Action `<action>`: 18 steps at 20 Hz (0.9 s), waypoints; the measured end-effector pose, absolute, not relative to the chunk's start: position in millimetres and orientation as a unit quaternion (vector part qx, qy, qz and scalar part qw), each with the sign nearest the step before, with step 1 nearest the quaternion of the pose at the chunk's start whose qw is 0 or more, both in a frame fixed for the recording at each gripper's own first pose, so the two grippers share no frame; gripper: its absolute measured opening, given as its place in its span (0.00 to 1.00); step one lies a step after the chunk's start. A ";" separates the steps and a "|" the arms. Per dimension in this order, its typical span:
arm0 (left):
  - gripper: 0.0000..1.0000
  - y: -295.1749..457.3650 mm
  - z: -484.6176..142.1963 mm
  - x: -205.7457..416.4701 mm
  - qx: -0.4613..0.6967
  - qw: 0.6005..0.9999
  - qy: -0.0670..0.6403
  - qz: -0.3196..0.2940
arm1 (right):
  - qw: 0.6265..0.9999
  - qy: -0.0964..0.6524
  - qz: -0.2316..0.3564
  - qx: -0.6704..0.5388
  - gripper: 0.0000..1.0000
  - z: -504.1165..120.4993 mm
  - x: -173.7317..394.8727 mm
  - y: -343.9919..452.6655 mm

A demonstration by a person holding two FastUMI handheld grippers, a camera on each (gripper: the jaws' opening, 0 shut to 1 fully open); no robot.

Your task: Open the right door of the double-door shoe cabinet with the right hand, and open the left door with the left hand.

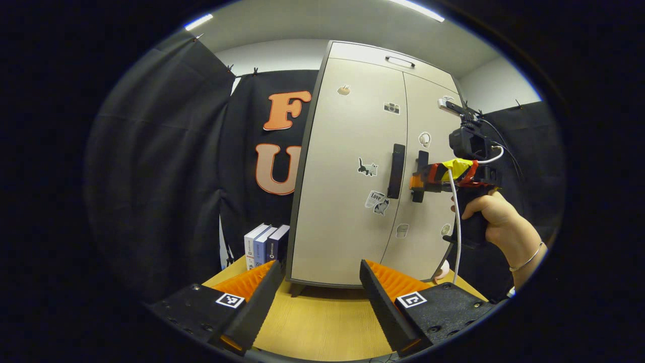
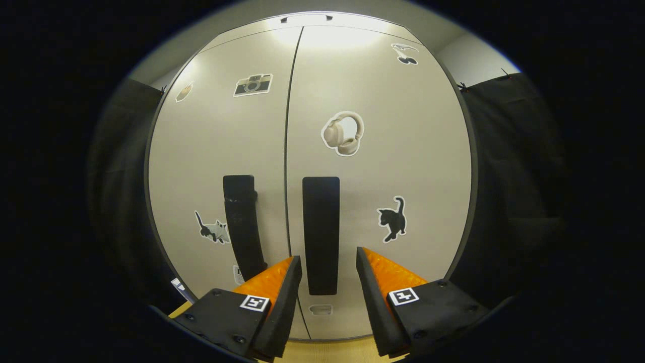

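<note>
The beige shoe cabinet [image 1: 342,222] stands on a wooden table with both doors shut. In the left gripper view, my left gripper [image 1: 320,275] is open and hangs well back from the cabinet, low in front of the left door [image 1: 347,131]. Its black handle [image 1: 396,170] is untouched. A hand holds my right gripper [image 1: 417,182] at the right door's handle [image 1: 422,157]. In the right gripper view, my right gripper [image 2: 327,264] is open. Its fingers straddle the lower end of the right handle [image 2: 321,222], with a small gap on each side. The left handle [image 2: 243,222] sits beside it.
Several upright books [image 1: 264,244] stand on the wooden table [image 1: 322,322] left of the cabinet. A small pink object [image 1: 443,270] lies by the cabinet's right foot. Black cloth walls close in both sides. Stickers dot both doors.
</note>
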State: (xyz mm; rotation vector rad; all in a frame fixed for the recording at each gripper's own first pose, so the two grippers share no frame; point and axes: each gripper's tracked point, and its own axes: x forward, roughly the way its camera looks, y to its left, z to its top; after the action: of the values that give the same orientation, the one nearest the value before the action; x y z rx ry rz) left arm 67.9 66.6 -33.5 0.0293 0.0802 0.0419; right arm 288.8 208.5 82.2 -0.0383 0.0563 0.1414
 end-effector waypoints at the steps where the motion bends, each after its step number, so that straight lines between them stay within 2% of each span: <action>1: 0.95 66.8 -33.2 68.1 0.016 0.999 0.039 0.022 | 0.997 0.026 0.073 -0.018 0.72 83.1 292.9 210.3; 2: 0.95 67.6 -32.1 67.8 0.018 0.999 0.038 0.023 | 0.997 0.025 0.073 -0.017 0.69 84.6 291.7 211.3; 3: 0.95 68.4 -31.0 67.5 0.018 0.999 0.036 0.025 | 0.997 0.027 0.071 -0.016 0.41 83.4 294.9 212.1; 4: 0.95 69.1 -30.5 67.1 0.018 0.999 0.035 0.027 | 0.997 0.031 0.070 -0.015 0.48 81.9 295.0 211.4; 5: 0.95 69.5 -29.4 65.2 0.018 0.999 0.034 0.028 | 0.997 0.036 0.070 -0.012 0.43 80.1 296.0 211.5; 7: 0.95 71.3 -28.8 62.4 0.018 0.999 0.033 0.032 | 0.996 0.046 0.076 -0.007 0.44 80.1 296.0 213.1; 8: 0.95 71.6 -28.3 60.3 0.019 0.999 0.033 0.034 | 0.996 0.044 0.074 -0.007 0.47 77.6 296.4 213.2; 9: 0.95 72.2 -28.2 58.8 0.019 0.999 0.033 0.036 | 0.996 0.044 0.076 -0.009 0.38 77.0 296.6 213.3; 12: 0.95 72.0 -27.9 54.4 0.021 0.998 0.033 0.039 | 0.996 0.051 0.079 -0.010 0.34 74.6 291.4 212.2; 13: 0.95 71.9 -28.4 52.2 0.023 0.998 0.033 0.038 | 0.995 0.049 0.081 -0.011 0.29 75.2 291.1 212.0; 14: 0.95 71.2 -27.5 50.2 0.026 0.998 0.033 0.039 | 0.995 0.051 0.082 -0.015 0.29 75.0 288.2 210.8; 15: 0.95 70.8 -27.6 48.3 0.029 0.998 0.032 0.039 | 0.995 0.049 0.085 -0.018 0.35 74.8 284.2 209.7; 17: 0.92 68.8 -28.2 44.0 0.030 0.998 0.032 0.039 | 0.994 0.052 0.091 -0.014 0.20 75.7 278.4 208.9; 18: 0.92 67.2 -28.3 41.2 0.029 0.998 0.033 0.038 | 0.994 0.053 0.094 -0.014 0.20 75.7 276.4 207.8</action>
State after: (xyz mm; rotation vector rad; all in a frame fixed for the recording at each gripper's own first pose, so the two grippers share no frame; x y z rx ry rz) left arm 41.2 67.2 -28.3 0.0585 0.0656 0.0759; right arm 276.4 207.8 75.7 -0.0290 0.1054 0.1891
